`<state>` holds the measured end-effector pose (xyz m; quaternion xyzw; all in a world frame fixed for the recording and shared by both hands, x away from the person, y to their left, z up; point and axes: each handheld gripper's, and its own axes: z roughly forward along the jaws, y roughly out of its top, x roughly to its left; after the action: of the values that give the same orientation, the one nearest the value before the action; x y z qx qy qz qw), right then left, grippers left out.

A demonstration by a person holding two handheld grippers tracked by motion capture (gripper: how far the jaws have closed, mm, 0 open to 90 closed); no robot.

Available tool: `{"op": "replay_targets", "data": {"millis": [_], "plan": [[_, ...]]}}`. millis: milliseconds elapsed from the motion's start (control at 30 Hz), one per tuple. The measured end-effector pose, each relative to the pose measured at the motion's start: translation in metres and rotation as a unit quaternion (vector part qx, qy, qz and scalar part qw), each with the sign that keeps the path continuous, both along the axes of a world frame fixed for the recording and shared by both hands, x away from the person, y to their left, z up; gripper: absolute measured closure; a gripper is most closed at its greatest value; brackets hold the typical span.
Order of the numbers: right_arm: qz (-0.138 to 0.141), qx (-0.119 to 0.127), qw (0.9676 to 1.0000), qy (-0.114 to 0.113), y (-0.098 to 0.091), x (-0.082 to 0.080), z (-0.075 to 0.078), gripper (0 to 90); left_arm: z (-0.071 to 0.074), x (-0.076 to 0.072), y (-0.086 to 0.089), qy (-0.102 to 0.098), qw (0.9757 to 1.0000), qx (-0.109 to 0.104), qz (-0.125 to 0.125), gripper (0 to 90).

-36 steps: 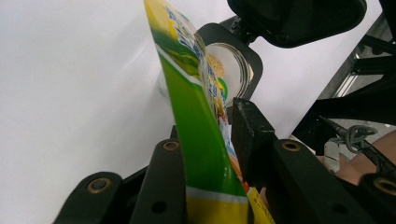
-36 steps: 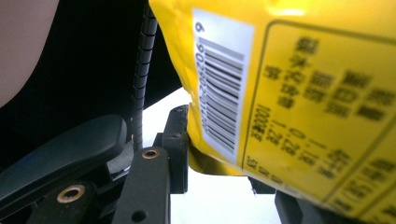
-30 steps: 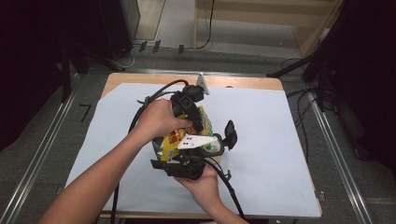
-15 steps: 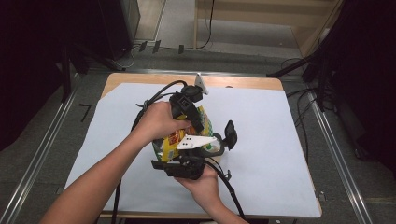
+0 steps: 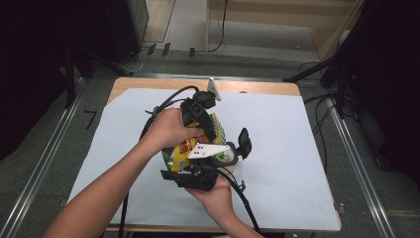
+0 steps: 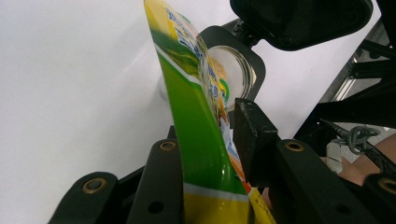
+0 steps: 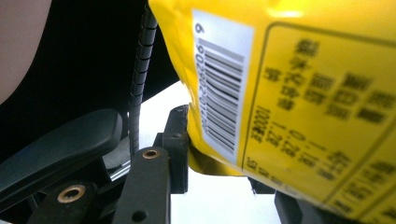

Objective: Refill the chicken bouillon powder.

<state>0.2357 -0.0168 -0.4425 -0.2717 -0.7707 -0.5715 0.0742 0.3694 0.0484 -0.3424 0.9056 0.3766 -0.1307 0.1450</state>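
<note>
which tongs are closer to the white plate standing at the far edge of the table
Left. The left tongs grip the snack bag just below the white plate; the right tongs hold the bag's near end, farther away.

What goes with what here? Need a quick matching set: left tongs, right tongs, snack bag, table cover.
Things:
1. left tongs
2. right tongs
3. snack bag
4. paper cover

States:
A. plain white, spread flat over the table
B. clamped on the bag's green and yellow edge
C. yellow and green, held up between both hands
D. gripping the yellow side by the barcode

Pairs: 1-B, 2-D, 3-C, 4-A
</note>
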Motion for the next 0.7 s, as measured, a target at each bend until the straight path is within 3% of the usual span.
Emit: {"op": "replay_targets", "data": {"millis": [700], "plan": [[0.001,0.0,1.0,-0.001,0.0001,0.0011,-0.0006,67.0,-0.0004,-0.0001,-0.0003,0.0,1.0,-0.001,0.002,74.3]]}}
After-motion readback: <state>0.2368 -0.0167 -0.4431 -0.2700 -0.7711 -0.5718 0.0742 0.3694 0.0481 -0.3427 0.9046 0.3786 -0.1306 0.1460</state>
